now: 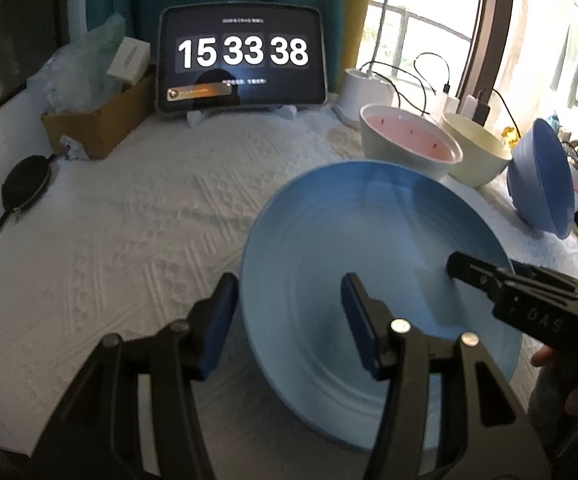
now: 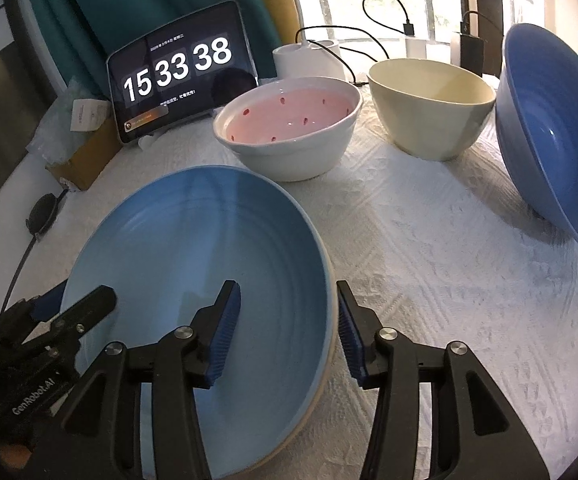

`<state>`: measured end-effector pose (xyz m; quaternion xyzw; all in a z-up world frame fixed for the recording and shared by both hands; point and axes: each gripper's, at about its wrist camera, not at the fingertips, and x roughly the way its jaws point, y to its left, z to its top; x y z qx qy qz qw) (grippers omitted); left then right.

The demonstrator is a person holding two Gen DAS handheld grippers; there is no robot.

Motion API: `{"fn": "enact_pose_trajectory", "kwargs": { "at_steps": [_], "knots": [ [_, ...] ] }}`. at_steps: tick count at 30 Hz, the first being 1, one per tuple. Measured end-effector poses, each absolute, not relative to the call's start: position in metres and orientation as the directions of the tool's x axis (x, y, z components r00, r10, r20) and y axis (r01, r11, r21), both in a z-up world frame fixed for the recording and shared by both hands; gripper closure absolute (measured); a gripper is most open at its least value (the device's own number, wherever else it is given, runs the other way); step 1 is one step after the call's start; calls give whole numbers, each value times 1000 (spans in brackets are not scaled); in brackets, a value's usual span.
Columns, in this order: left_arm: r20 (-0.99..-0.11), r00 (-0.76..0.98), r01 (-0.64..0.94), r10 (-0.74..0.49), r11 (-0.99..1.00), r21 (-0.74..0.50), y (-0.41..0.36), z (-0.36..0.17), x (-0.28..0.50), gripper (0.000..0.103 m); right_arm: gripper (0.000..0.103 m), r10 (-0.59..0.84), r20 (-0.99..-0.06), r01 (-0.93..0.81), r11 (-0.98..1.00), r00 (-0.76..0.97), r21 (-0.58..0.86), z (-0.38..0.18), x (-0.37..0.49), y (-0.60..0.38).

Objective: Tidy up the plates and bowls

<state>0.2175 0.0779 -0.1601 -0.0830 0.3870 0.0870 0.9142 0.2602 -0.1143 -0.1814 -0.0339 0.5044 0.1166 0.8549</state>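
Straddling opposite rims of the light blue plate [image 2: 193,280], both grippers spread, pads not visibly pressing: left gripper [image 1: 289,320] with one finger outside the rim and one inside, right gripper [image 2: 285,328] likewise on the other side. Plate sitting flat on the white textured cloth covering the counter [image 2: 429,280], near edge. Remaining unstacked behind it: pink-lined white bowl [image 2: 289,128], cream bowl [image 2: 429,108], dark blue bowl [image 2: 549,132] tipped on its side. Judging the task as barely under way — nothing nested or stacked yet, all three bowls pending. Tablet clock [image 2: 177,68] propped at the back.
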Motion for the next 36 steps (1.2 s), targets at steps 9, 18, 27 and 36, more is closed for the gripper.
{"fn": "enact_pose_trajectory", "kwargs": {
  "at_steps": [9,18,27,36],
  "knots": [
    [-705,701,-231,108,970,-81,72,-150,206,47,50,163,-858,-223,973,487,59,-167,251,-121],
    [-682,724,-208,99,975,-79,55,-138,194,47,50,167,-846,-219,974,506,61,-154,238,-130],
    [-668,739,-181,88,981,-70,33,-128,186,47,50,174,-830,-213,975,530,69,-139,223,-145],
    [-661,748,-138,62,988,-64,7,-119,184,47,50,164,-821,-179,981,547,76,-128,213,-170]
  ]
}}
